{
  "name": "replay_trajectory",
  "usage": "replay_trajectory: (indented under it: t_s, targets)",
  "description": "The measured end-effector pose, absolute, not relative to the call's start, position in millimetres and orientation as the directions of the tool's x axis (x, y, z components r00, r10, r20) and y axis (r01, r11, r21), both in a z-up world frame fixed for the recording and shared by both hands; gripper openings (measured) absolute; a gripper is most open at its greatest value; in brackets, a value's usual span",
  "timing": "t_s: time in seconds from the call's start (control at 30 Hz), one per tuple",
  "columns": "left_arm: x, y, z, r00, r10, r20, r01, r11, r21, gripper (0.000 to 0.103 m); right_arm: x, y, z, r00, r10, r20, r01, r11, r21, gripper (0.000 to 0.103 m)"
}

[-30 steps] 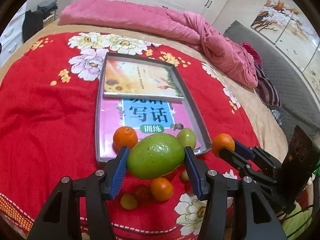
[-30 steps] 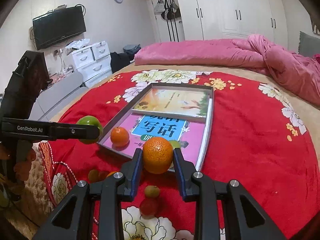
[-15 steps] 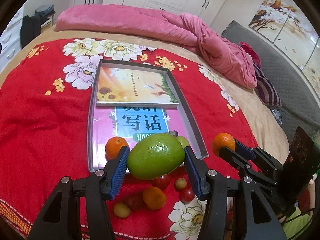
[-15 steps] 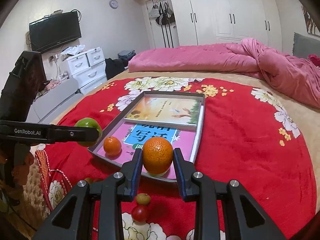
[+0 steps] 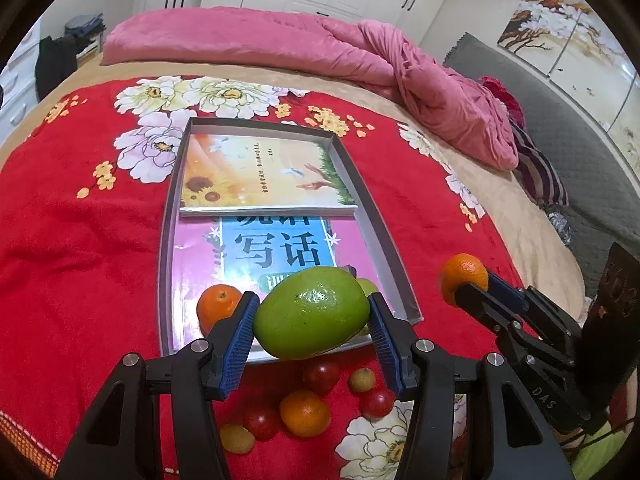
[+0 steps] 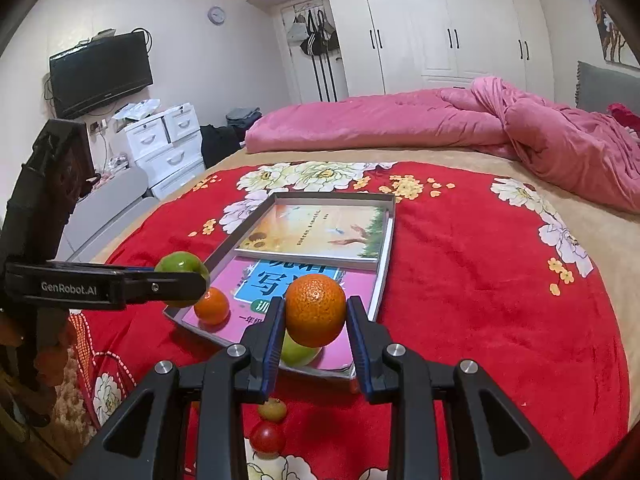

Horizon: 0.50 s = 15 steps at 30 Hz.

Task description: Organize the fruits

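My left gripper (image 5: pixel 312 322) is shut on a large green mango (image 5: pixel 312 312) and holds it above the near end of the grey tray (image 5: pixel 390 236). My right gripper (image 6: pixel 316 318) is shut on an orange (image 6: pixel 316 309), held above the tray's near edge (image 6: pixel 384 256). The tray holds two books, a small orange (image 5: pixel 218 306) and a small green fruit (image 6: pixel 299 354). Several small fruits lie on the red blanket in front of the tray: an orange (image 5: pixel 305 418), red tomatoes (image 5: pixel 322 376) and yellowish ones (image 5: pixel 237 438).
The tray lies on a red flowered blanket (image 5: pixel 80 248) on a bed. A pink duvet (image 5: pixel 360 48) is bunched at the far side. White drawers (image 6: pixel 168 140) and a TV (image 6: pixel 100 72) stand to the left of the bed.
Both grippers have risen and drawn back a little from the tray with their fruit still held. More of the loose fruits in front of the tray show.
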State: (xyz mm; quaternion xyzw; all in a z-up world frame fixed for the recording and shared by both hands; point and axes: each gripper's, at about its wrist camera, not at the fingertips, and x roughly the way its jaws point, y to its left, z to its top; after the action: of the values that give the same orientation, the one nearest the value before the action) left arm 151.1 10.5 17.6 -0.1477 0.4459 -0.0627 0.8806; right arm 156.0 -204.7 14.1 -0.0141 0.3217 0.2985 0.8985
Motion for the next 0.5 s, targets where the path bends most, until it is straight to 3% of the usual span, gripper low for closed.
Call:
replay_trajectory:
  t_s: [0.5]
  targets:
    - [172,2,-8,0.567,-0.225,-0.792,-0.016,0.959,-0.283,0.057,168,-202,9,0.618,0.506,-0.602,-0.54,0.829,0.143,0.031]
